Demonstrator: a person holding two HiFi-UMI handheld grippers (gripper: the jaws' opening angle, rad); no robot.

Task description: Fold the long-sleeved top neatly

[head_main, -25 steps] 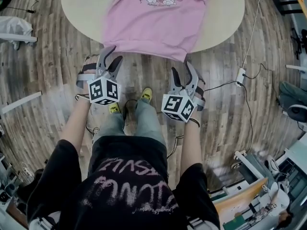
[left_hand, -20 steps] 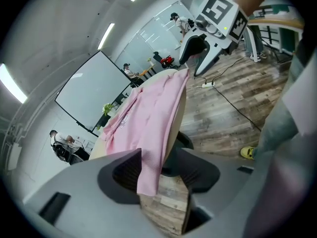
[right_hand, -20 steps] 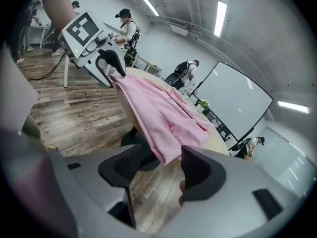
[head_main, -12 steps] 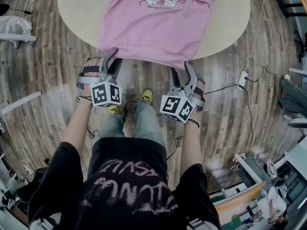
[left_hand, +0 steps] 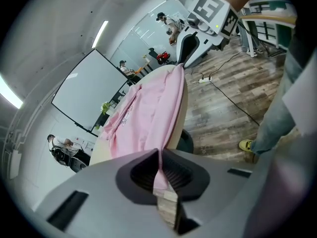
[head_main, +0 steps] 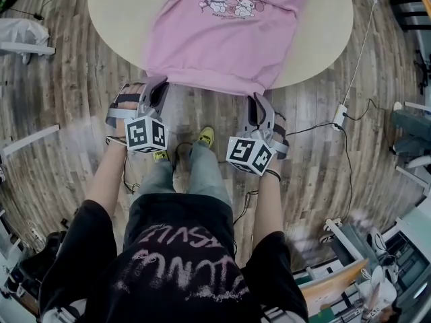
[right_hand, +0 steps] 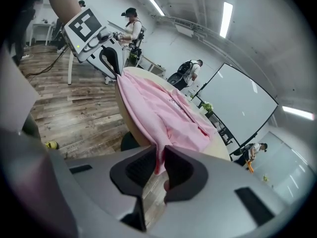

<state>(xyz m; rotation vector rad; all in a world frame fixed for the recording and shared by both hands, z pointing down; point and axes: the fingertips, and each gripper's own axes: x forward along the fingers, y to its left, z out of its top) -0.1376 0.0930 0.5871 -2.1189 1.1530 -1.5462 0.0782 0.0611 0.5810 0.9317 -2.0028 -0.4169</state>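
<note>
Pink top hangs over table edge. L gripper & R gripper fingers have just closed, each pinching its hem.

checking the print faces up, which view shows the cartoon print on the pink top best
Head view: the cartoon print on the pink top faces the camera. Both gripper views catch it only obliquely, as faint marks.

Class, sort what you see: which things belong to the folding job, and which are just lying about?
Job: pink top, table, left gripper and right gripper, whose jaws have just closed on the top's hem.
Lying about: power strip on the floor, whiteboard.
</note>
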